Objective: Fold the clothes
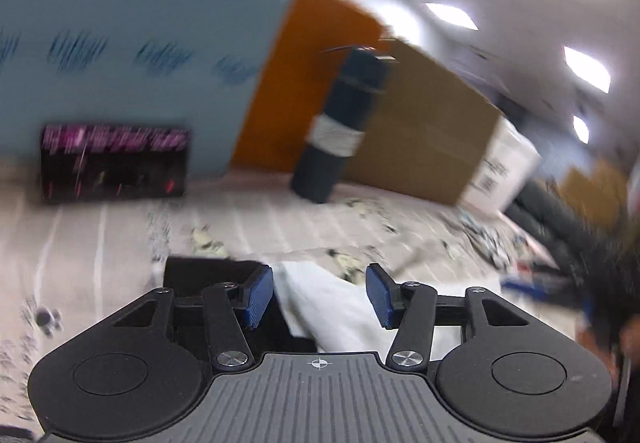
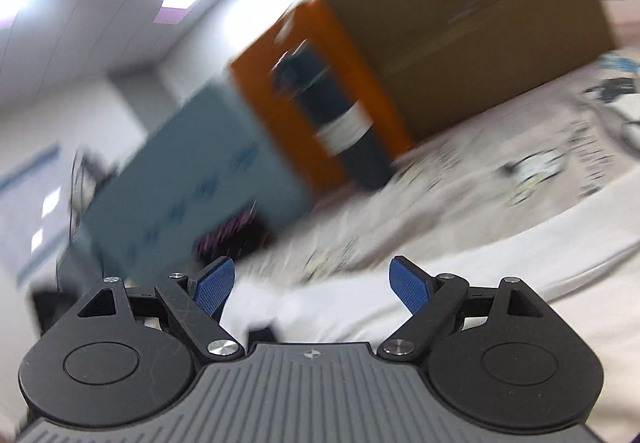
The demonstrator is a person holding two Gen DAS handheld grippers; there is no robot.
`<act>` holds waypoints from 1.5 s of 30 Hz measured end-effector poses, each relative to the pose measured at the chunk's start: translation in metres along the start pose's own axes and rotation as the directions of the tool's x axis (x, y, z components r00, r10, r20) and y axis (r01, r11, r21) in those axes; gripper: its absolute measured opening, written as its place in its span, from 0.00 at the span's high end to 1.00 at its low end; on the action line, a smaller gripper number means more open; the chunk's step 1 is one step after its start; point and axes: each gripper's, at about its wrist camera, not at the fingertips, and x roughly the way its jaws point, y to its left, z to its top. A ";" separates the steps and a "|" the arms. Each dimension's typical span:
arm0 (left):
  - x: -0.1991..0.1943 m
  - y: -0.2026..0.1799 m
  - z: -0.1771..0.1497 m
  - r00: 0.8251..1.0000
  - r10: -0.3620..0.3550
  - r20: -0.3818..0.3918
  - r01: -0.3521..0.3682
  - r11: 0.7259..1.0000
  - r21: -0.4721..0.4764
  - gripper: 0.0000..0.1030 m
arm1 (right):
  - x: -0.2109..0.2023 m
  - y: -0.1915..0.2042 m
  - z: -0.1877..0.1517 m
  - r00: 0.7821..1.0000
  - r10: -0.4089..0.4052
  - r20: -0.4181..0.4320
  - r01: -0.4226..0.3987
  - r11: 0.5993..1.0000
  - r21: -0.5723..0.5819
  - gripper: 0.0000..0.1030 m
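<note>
Hovering low in both frames: left gripper (image 1: 320,297) and right gripper (image 2: 312,289), jaws spread wide, blue pads (image 1: 258,297) gripping nothing. Lying just beyond the fingers at lower centre, white garment (image 1: 320,307), spreading toward the right edge in the right wrist view (image 2: 460,291), beside a black cloth (image 1: 200,275). Standing at mid-frame on the printed table cover (image 1: 120,235): dark bottle (image 1: 340,127), blurred, before orange and brown boxes (image 1: 432,131).

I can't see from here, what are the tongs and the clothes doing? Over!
Left tongs open, right tongs open, both empty. White garment lying on the patterned cloth, unheld. Black item beside it. Views blurred.
</note>
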 end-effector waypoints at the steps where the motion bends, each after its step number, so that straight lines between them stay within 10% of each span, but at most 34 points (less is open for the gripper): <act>1: 0.010 0.006 0.002 1.000 -0.004 -0.024 0.003 0.999 -0.047 0.53 | 0.006 0.007 -0.004 1.000 0.013 -0.027 -0.013 1.000 -0.016 0.18; 5: 0.037 0.011 -0.001 0.996 0.024 -0.088 -0.031 0.996 -0.086 0.72 | 0.026 0.023 -0.019 0.993 -0.001 -0.118 -0.001 1.000 -0.014 0.20; 9: 0.041 -0.004 -0.012 0.987 0.141 -0.078 -0.132 0.985 0.109 0.77 | 0.033 0.023 -0.030 0.977 -0.067 -0.203 0.058 0.997 -0.054 0.57; 13: 0.038 -0.023 -0.021 0.969 0.243 -0.034 -0.222 0.927 0.303 0.72 | 0.021 0.025 -0.046 0.958 -0.142 -0.247 0.105 0.982 -0.160 0.60; 22: 0.010 -0.078 -0.023 0.956 0.260 0.132 -0.292 0.845 0.448 0.43 | -0.005 0.029 -0.029 0.990 -0.108 -0.086 0.094 0.983 -0.157 0.41; 29: 0.052 -0.130 -0.050 0.989 0.140 -0.040 -0.094 0.827 0.554 0.41 | 0.005 0.017 0.002 0.990 -0.138 0.006 0.138 0.989 -0.053 0.35; 35: 0.068 -0.143 -0.073 0.977 0.207 -0.052 -0.126 0.756 0.642 0.36 | -0.032 -0.025 0.014 0.961 -0.262 0.091 0.264 0.965 -0.004 0.33; 41: 0.048 -0.167 -0.084 0.966 0.239 0.102 -0.242 0.680 0.692 0.35 | -0.078 -0.089 0.034 0.929 -0.346 0.132 0.330 0.935 0.132 0.33; 45: 0.030 -0.199 -0.103 0.975 0.143 0.172 -0.224 0.624 0.749 0.30 | -0.081 -0.133 0.042 0.949 -0.310 0.063 0.287 0.927 0.241 0.33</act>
